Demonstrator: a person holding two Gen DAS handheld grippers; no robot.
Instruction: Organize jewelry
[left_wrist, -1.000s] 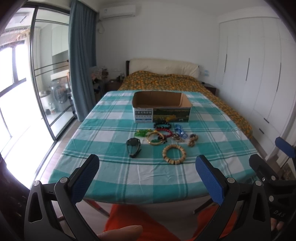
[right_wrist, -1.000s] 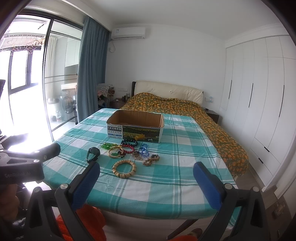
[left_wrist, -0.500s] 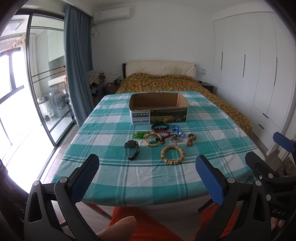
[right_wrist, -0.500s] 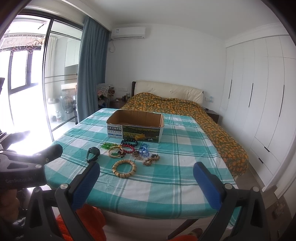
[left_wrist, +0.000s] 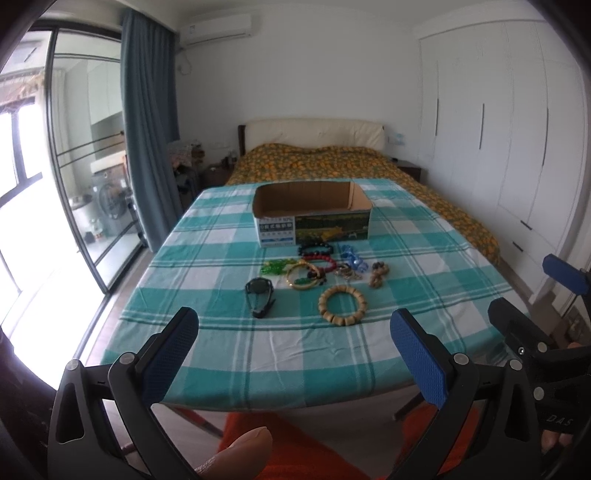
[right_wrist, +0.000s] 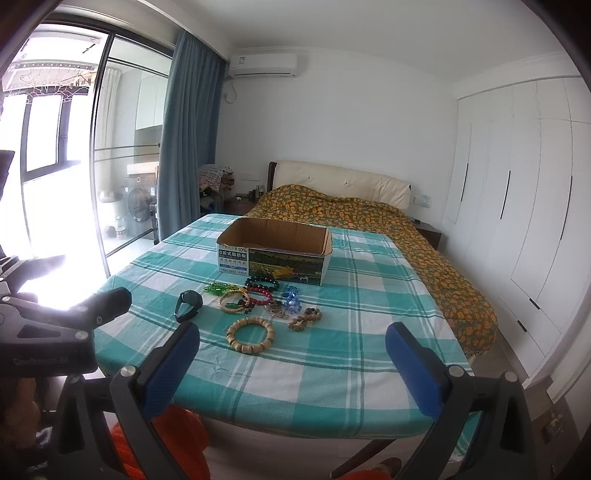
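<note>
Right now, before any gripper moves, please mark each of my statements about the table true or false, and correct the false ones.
1. The cardboard box holds several bracelets. False: no jewelry shows inside it; the pieces lie on the tablecloth in front of it.
2. The wooden bead bracelet lies nearer the table's front edge than the red bracelet. True.
3. The left gripper is shut on the black watch. False: it is open and holds nothing.
4. The right gripper is open. True.
5. The black watch lies left of the wooden bead bracelet. True.
</note>
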